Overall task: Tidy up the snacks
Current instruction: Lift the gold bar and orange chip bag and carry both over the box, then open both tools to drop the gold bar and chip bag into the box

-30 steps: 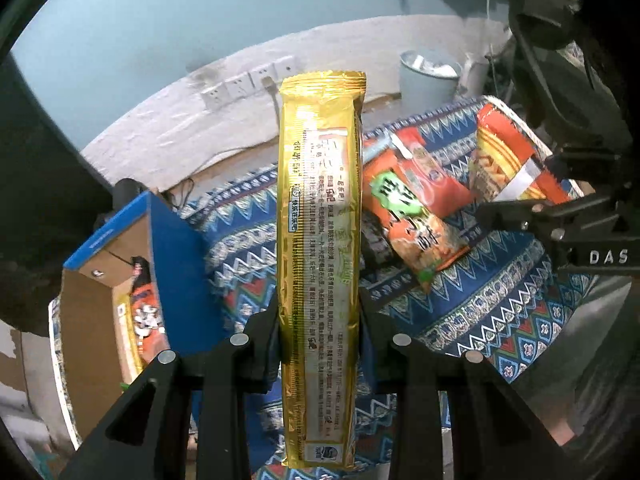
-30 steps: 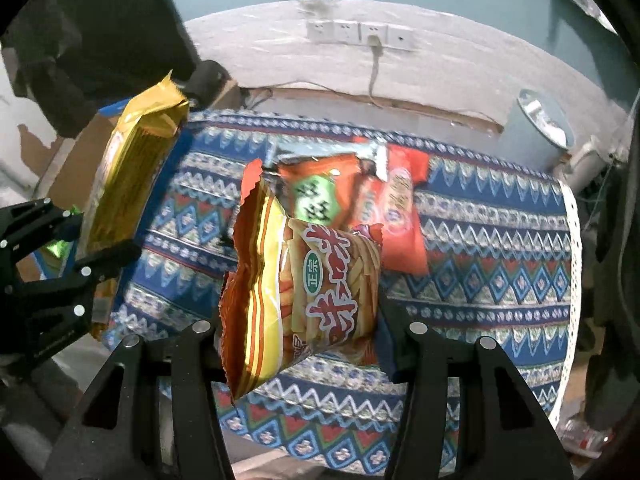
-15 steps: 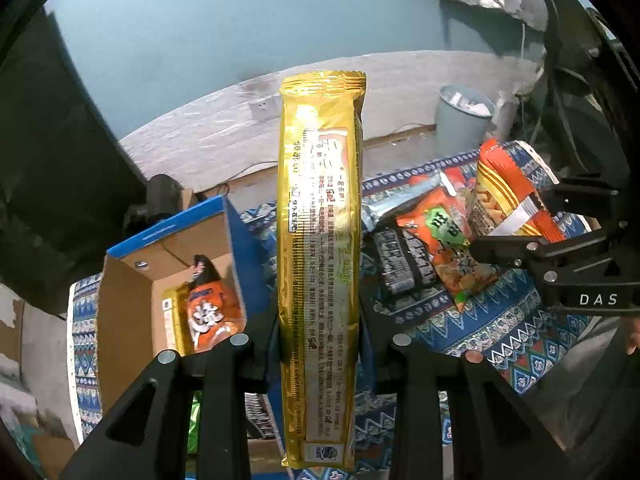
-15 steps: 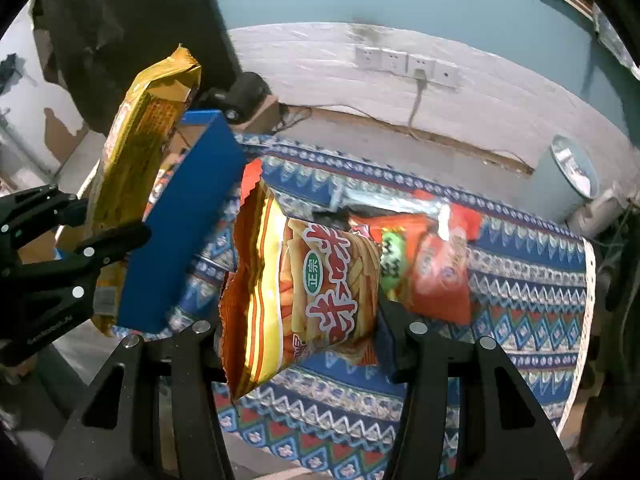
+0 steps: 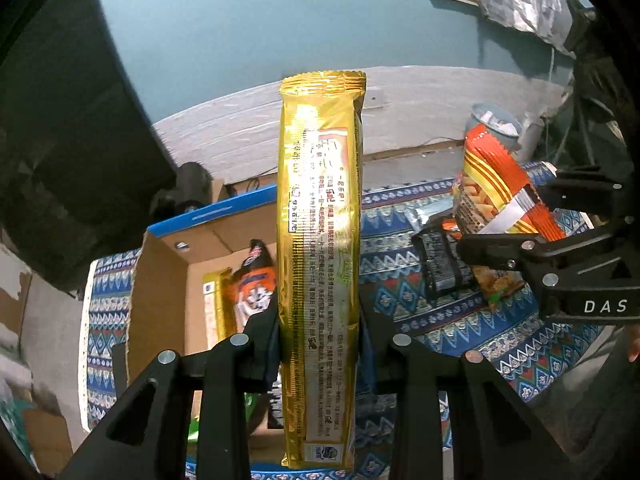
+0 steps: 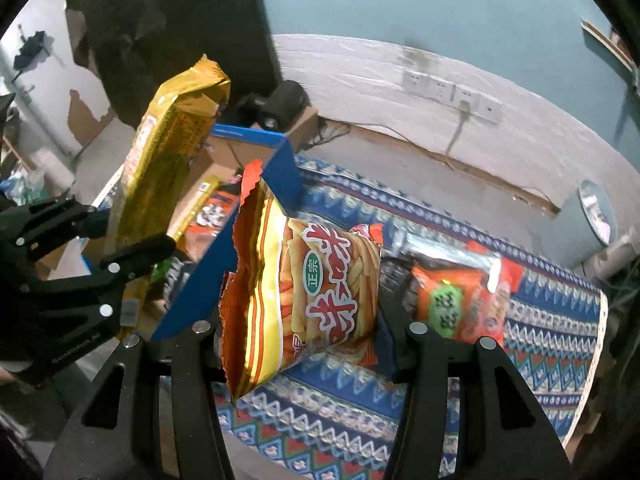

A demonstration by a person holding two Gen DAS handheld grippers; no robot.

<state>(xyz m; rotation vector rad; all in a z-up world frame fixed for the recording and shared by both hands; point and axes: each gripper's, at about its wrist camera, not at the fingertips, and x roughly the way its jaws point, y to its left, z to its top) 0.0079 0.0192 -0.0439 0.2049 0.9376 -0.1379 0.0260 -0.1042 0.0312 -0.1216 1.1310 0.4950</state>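
Observation:
My left gripper (image 5: 320,344) is shut on a long gold biscuit pack (image 5: 320,240), held upright above the open blue cardboard box (image 5: 168,280). It also shows in the right wrist view (image 6: 168,168). My right gripper (image 6: 300,332) is shut on an orange chips bag (image 6: 304,284), held in the air next to the box's blue wall (image 6: 224,248); the bag also shows in the left wrist view (image 5: 492,184). Inside the box lie an orange-and-black snack pack (image 5: 252,284) and a yellow pack (image 5: 216,304).
A blue patterned cloth (image 6: 552,320) covers the table. On it lie an orange snack bag with a green label (image 6: 452,300), a silver-ended pack (image 6: 448,252) and a black pack (image 5: 440,264). A grey bin (image 6: 596,208) stands at the far right. Wall sockets (image 6: 452,92) are behind.
Both grippers have moved left with their packs. The box has come under the gold pack and closer to the chips bag; the loose snacks on the cloth have shifted right in view.

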